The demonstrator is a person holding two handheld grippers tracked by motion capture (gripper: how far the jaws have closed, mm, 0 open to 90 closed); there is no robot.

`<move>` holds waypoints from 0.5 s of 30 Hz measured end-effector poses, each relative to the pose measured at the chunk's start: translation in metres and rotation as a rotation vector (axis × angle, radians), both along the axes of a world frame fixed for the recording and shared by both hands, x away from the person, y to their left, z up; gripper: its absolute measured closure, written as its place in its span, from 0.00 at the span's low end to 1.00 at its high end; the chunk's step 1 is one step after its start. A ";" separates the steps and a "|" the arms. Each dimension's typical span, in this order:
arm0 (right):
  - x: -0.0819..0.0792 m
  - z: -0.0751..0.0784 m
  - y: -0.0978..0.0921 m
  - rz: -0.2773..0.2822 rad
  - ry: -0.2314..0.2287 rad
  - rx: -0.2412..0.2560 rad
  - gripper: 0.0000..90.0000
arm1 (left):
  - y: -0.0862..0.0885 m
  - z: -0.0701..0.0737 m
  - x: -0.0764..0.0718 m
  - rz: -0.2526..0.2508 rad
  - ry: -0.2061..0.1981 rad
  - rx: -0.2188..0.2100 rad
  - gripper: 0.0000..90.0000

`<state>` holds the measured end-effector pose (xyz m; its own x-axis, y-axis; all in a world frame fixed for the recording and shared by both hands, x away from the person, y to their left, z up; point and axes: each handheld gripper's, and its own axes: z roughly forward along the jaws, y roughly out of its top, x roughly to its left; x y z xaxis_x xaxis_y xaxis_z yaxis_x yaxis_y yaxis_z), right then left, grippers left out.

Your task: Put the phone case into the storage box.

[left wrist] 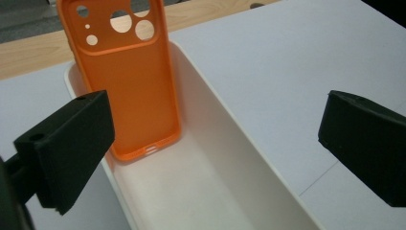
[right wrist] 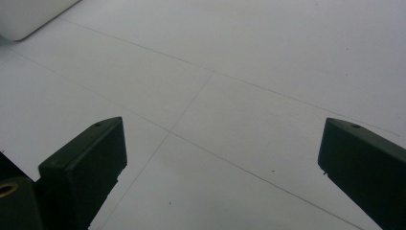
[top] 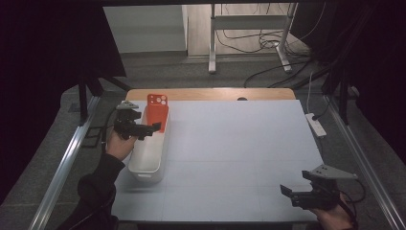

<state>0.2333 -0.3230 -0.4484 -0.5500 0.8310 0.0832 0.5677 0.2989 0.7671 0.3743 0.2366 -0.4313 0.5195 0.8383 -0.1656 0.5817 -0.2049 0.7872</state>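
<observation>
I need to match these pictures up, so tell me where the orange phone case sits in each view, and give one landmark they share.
High view: the orange phone case stands upright at the far end of the white bin, left of centre, just beyond the left gripper.
Left gripper view: upper left, leaning against the bin's end wall, beyond the open jaws.
Right gripper view: not in it.
Shared landmark: the white bin, whose corner shows at the top left of the right gripper view.

No text, label, brand, number or sign could be read anywhere; the orange phone case standing just ahead of the left gripper carried only plain round cut-outs and no lettering; the white bin beneath that gripper's jaws was unmarked.
</observation>
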 end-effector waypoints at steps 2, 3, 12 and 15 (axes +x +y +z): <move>0.000 0.000 0.000 0.000 -0.001 0.000 0.03 | -0.001 0.001 -0.002 -0.013 -0.007 -0.009 0.00; 0.000 0.000 0.000 0.001 -0.001 -0.001 0.03 | -0.002 0.001 -0.003 -0.017 -0.010 -0.014 0.00; 0.000 0.000 0.000 0.001 -0.001 -0.002 0.03 | -0.003 -0.002 -0.010 -0.071 -0.010 -0.026 0.01; 0.000 0.000 0.000 0.002 -0.002 -0.003 0.03 | -0.003 -0.004 -0.012 -0.073 -0.010 -0.035 0.01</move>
<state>0.2333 -0.3228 -0.4484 -0.5516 0.8303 0.0799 0.5657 0.3020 0.7673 0.3619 0.2338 -0.4351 0.5807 0.7919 -0.1887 0.5581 -0.2185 0.8005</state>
